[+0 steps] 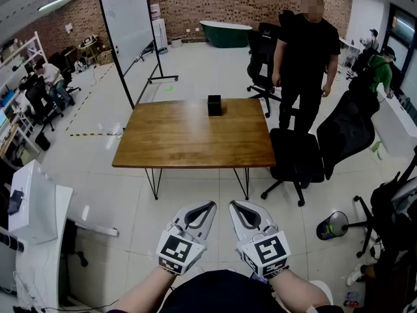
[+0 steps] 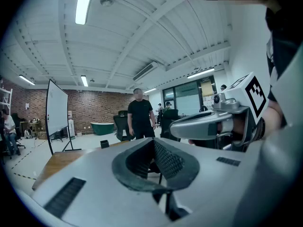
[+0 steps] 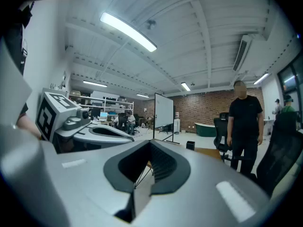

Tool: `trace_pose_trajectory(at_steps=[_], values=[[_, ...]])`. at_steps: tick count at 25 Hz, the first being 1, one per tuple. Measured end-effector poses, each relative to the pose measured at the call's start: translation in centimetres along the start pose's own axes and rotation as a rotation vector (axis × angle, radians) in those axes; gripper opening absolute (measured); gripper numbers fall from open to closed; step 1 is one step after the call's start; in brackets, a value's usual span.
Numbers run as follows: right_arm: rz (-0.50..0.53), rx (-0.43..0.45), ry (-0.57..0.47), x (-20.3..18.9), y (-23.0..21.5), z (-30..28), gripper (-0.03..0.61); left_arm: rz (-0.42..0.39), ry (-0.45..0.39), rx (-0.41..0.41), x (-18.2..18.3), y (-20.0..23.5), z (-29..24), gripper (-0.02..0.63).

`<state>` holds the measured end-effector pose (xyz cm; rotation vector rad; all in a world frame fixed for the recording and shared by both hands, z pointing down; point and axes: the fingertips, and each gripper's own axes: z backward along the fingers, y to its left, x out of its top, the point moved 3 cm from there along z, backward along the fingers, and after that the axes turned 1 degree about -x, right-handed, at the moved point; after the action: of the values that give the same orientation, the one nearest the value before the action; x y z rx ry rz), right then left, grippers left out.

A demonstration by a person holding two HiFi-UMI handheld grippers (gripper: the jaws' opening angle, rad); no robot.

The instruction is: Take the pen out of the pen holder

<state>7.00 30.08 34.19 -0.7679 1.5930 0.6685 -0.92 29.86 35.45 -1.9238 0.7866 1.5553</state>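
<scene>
A black square pen holder stands near the far edge of a wooden table, well ahead of me. I cannot make out a pen in it from here. Both grippers hang low in front of my body, far short of the table. My left gripper and my right gripper sit side by side, each shut with nothing between the jaws. The left gripper view shows its own shut jaws, the holder small beyond them, and the right gripper alongside. In the right gripper view the holder sits past the shut jaws.
A person in black stands at the table's far right corner. Black office chairs crowd the right side of the table. A whiteboard on a stand is at the back left. A white desk lies to my left.
</scene>
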Motion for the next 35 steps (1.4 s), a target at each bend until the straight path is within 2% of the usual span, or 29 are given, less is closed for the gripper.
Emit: trace_pose_trajectory(at_steps=[4, 15, 35], values=[[0.005, 0.002, -0.003, -0.2, -0.8, 0.9, 0.000, -0.040, -0.024, 0.005, 0.1, -0.7, -0.8, 0.005], [0.008, 0.022, -0.004, -0.8, -2.8, 2.4, 0.000, -0.032, -0.020, 0.026, 0.1, -2.6, -2.4, 0.005], [0.026, 0.014, -0.026, -0.9, -6.0, 0.8, 0.000, -0.052, -0.040, 0.020, 0.6, -1.1, -6.2, 0.005]])
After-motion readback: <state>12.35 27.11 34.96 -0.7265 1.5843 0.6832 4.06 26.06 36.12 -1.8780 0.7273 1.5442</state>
